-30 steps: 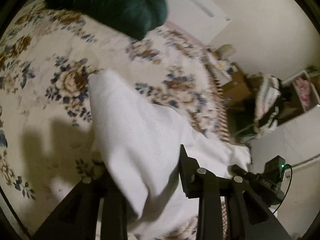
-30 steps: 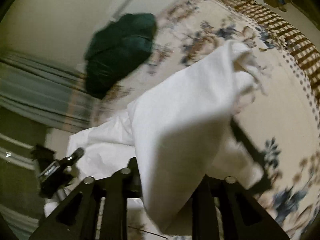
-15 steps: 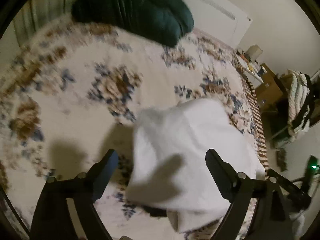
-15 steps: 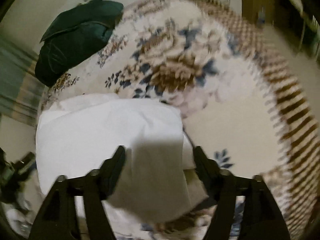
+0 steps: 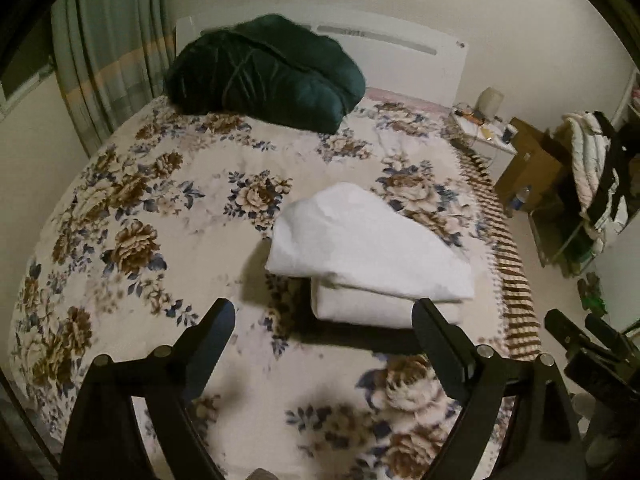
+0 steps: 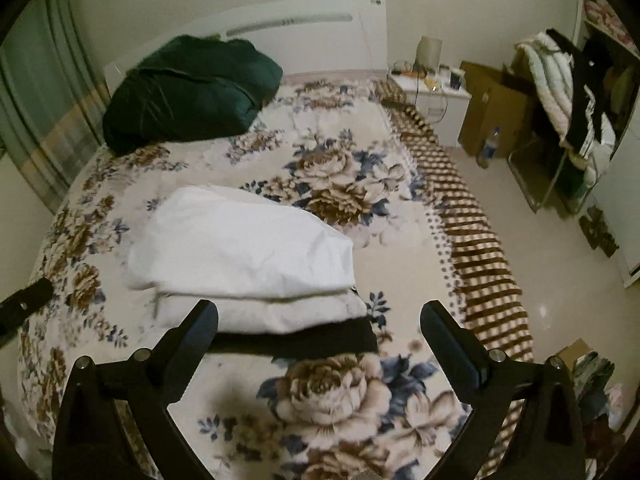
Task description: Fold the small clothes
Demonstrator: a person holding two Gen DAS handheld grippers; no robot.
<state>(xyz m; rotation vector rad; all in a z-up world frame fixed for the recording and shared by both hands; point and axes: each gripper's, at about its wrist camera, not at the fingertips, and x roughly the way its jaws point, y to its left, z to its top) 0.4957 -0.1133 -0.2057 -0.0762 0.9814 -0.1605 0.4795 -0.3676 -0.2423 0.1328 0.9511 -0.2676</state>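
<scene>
Lying folded near the right edge of the floral bedspread (image 5: 168, 248), the white garment (image 5: 372, 248) (atop a dark one) has just been released by the left gripper (image 5: 324, 316) and right gripper (image 6: 320, 318), jaws newly spread and empty, this fold apparently complete.

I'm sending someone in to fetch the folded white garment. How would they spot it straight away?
Go to the bed with the flowered blanket. Near its middle, well in front of the dark green bundle by the headboard, lies the white garment, folded over in layers. It is the only plain white thing on the blanket.
</scene>
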